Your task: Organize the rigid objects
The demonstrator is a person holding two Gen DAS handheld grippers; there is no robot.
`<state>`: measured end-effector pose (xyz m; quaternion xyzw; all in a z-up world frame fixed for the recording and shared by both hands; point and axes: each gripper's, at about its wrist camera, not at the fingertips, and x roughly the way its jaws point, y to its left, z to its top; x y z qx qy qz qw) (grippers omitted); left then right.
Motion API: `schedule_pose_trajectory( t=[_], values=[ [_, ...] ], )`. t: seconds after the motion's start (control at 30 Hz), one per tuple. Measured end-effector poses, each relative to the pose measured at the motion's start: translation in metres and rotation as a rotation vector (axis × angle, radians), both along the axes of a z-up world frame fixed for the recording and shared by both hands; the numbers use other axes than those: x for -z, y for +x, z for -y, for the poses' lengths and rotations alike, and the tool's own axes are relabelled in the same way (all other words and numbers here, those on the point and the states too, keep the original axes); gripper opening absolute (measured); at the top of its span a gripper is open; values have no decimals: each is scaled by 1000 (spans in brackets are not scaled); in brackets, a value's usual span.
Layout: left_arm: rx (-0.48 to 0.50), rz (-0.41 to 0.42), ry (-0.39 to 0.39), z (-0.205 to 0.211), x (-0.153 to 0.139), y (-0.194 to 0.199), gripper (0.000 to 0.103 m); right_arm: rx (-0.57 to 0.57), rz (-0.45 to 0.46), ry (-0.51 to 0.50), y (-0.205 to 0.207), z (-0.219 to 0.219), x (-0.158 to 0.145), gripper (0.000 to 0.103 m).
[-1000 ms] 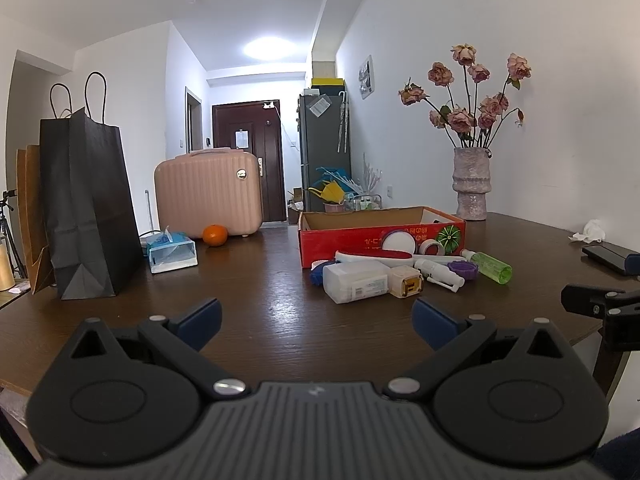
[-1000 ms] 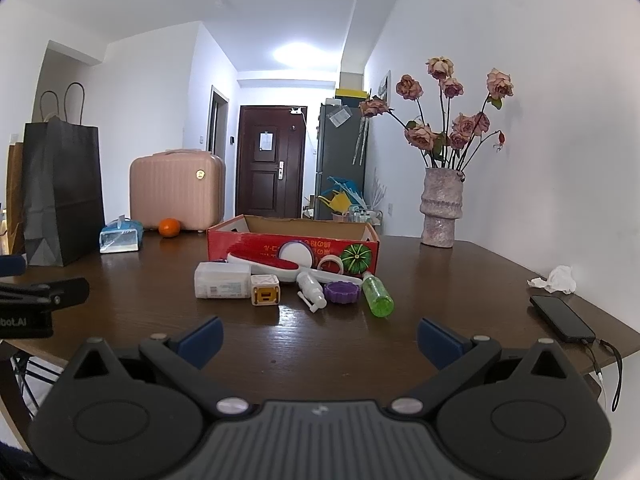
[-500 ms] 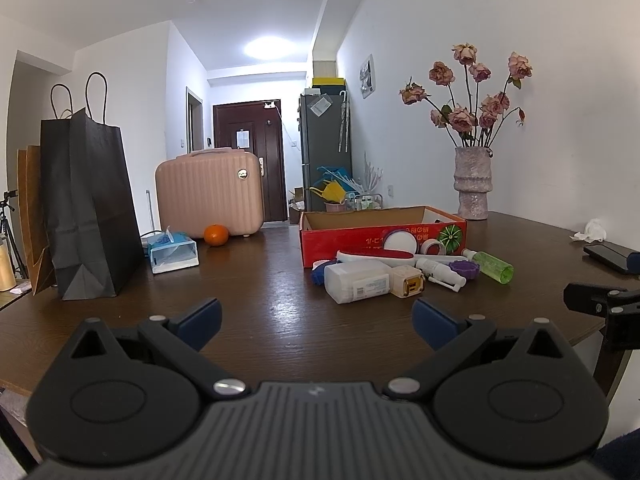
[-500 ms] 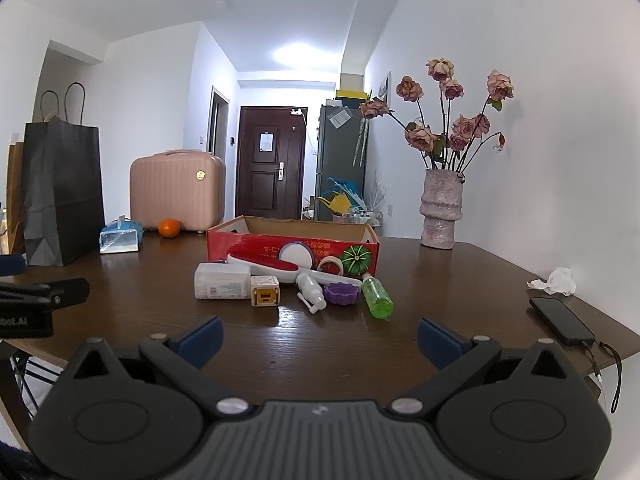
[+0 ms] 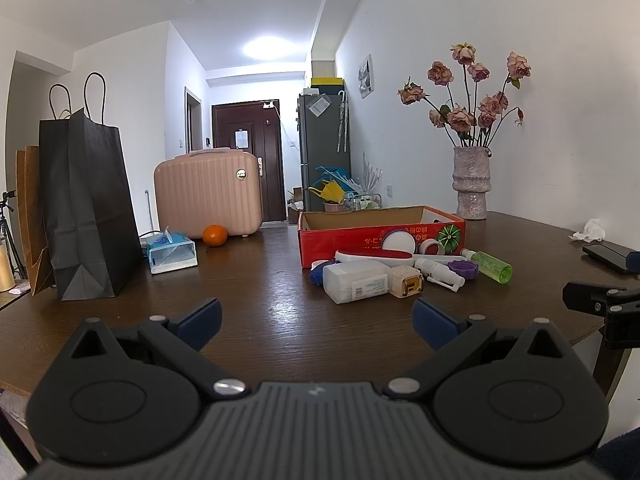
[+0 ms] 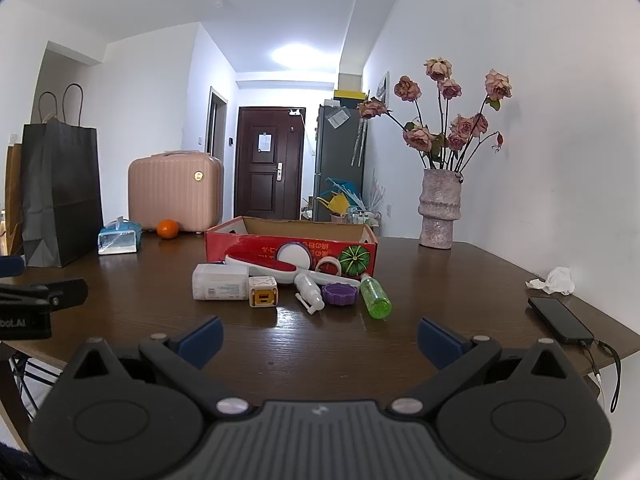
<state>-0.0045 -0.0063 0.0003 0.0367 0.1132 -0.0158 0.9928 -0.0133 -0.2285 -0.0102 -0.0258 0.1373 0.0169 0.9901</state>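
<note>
Holding both tools short of the clutter; nothing picked up yet, so I judge this the opening step.

Item 1: left hand-held gripper, fingers spread wide, empty, above the near edge of the tabletop.
Item 2: right hand-held gripper, likewise spread and empty, near edge.
Item 3: red cardboard box, open top, mid-table; I cannot see whether anything lies inside.
Item 4: loose pieces in a row on the tabletop just near of the box: white plastic case at left, small cream cube touching it, white spray bottle, purple lid, green bottle at right. A red-and-white brush, a white round disc and a tape roll sit between them and the box wall.

Next move, in my judgement: reach the right tool forward to the green bottle, which lies apart at the row's end, close across its body, then lift over the box wall.
</note>
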Motion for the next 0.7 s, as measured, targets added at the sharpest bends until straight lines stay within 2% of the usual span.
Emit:
schedule_pose_trajectory(
  t=[0.13, 0.3, 0.37, 0.5, 0.6, 0.7],
  values=[
    [8, 1, 2, 1, 0, 6, 103, -19, -1, -2, 3, 2, 0, 103],
    [-8, 33, 42, 10, 3, 42, 103, 4, -20, -25, 38, 16, 3, 103],
    [-21, 10, 43, 13, 5, 63, 103, 17, -26, -9, 57, 26, 6, 103],
    [-4, -89, 15, 15, 9, 107, 103, 34, -76, 27, 102, 44, 17, 103],
    [14, -157, -1, 16, 13, 140, 103, -46, -102, 50, 133, 53, 25, 103],
    [32, -208, -50, 12, 17, 171, 103, -118, -170, 67, 161, 53, 27, 103]
  ],
)
